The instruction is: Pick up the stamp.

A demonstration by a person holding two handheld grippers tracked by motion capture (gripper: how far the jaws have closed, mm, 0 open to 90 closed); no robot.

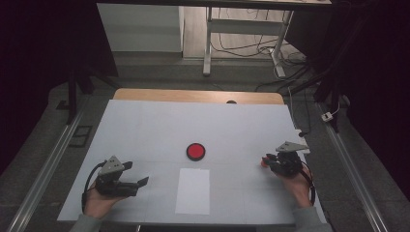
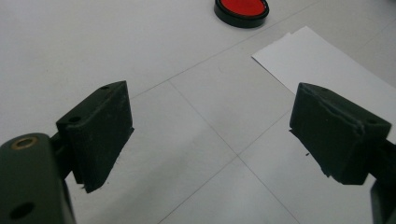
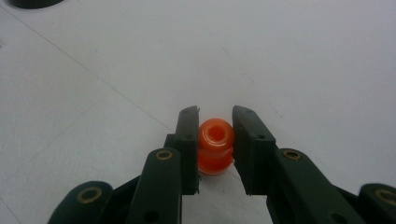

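R gripper (image 3: 215, 142) clamped on orange stamp (image 3: 215, 145), not yet lifted off bench (image 1: 145, 125); L gripper (image 2: 210, 135) wide open, empty; ink pad (image 1: 196, 151) at 10 o'clock, paper (image 1: 193, 191) untouched.

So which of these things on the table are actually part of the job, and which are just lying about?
Part of the job:
- orange stamp, clamped in the right gripper
- red ink pad
- white sheet of paper
- left gripper, open and holding nothing

Just lying about:
- desk frame and cables beyond the table

A small orange ribbed stamp (image 3: 215, 145) stands upright on the white table, hollow top showing.
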